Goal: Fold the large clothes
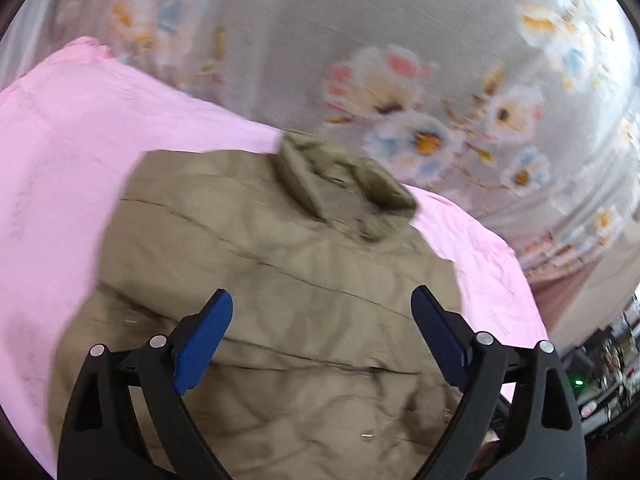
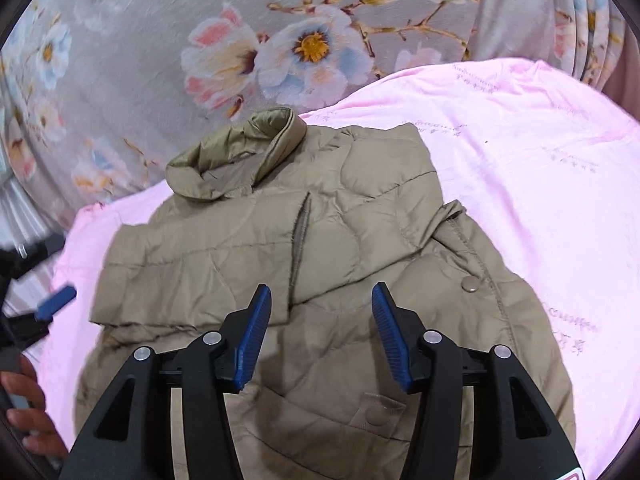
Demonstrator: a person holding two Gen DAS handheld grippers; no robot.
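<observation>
Two tools hang over a khaki quilted puffer jacket [image 2: 320,264] that lies spread on a pale pink textured blanket [image 2: 540,168], which in turn covers part of a grey bedsheet printed with white, blue and pink flowers [image 2: 168,40]. The left tool [image 1: 322,314] has its black arms splayed and its blue pads far apart, with nothing between them; under the gap lies only the blurred, creased khaki fabric, and neither pad visibly touches it. In the left wrist view the jacket's stand-up collar [image 1: 344,172] sits bunched at the far end, near the edge of the pink blanket. The right tool [image 2: 322,300] stands partly open, its ribbed blue pads set a moderate way apart and empty, hovering above the middle of the jacket close to a slit pocket opening [image 2: 299,240]. Whether these pads brush the cloth cannot be told. In the right wrist view one side of the jacket is folded inward across the front, with a round snap button [image 2: 470,284] showing to the right of the pads and the collar upright at the far left. At the left rim of that view a blue pad of the left tool [image 2: 56,300] appears over the blanket, and below it a person's hand [image 2: 28,404] grips the handle.
</observation>
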